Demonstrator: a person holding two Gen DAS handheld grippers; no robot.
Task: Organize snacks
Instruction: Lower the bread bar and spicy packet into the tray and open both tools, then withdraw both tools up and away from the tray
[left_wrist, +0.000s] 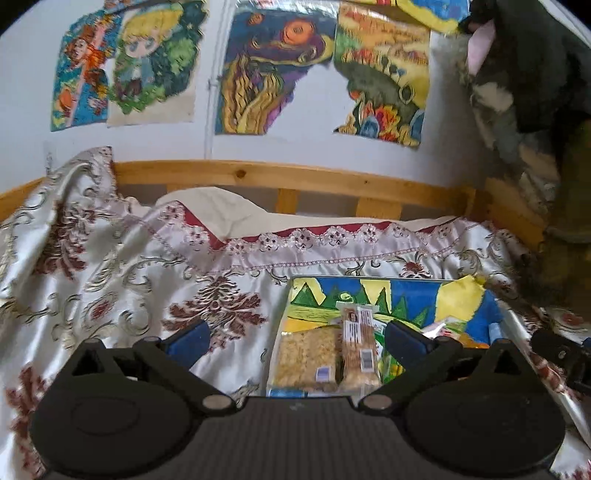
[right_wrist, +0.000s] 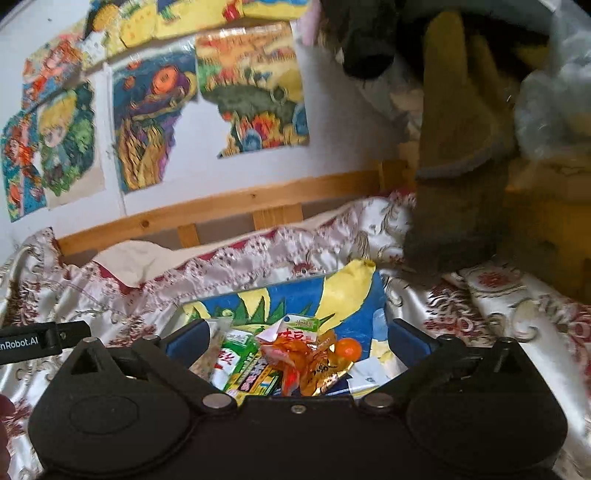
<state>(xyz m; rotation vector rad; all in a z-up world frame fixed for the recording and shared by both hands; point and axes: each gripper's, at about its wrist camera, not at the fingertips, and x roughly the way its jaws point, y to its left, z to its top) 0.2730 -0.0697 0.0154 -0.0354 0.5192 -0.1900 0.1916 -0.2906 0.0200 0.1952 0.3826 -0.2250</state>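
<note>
I am working over a bed whose patterned bedspread (left_wrist: 122, 280) is carrying a painted tray (left_wrist: 406, 291), and the snacks are all sitting on that tray. I judge that the sorting is only starting: nothing is lifted yet, and both tools are hovering above the pile. My left gripper (left_wrist: 295, 338) is standing wide with nothing between its fingers, over a pale rice cake pack (left_wrist: 306, 356) touching a wrapped cereal bar (left_wrist: 360, 350). My right gripper (right_wrist: 297, 338) is likewise spread wide and holding nothing, above a green packet (right_wrist: 236, 350) and a crumpled orange wrapper (right_wrist: 306, 363). Next I am expecting to lower one tool onto a single pack and close gently, since the wrappers overlap. The red characters on the packets are too blurred to read; a black bar (right_wrist: 40, 341) at the right view's left edge is showing "nRobot.AI".
</note>
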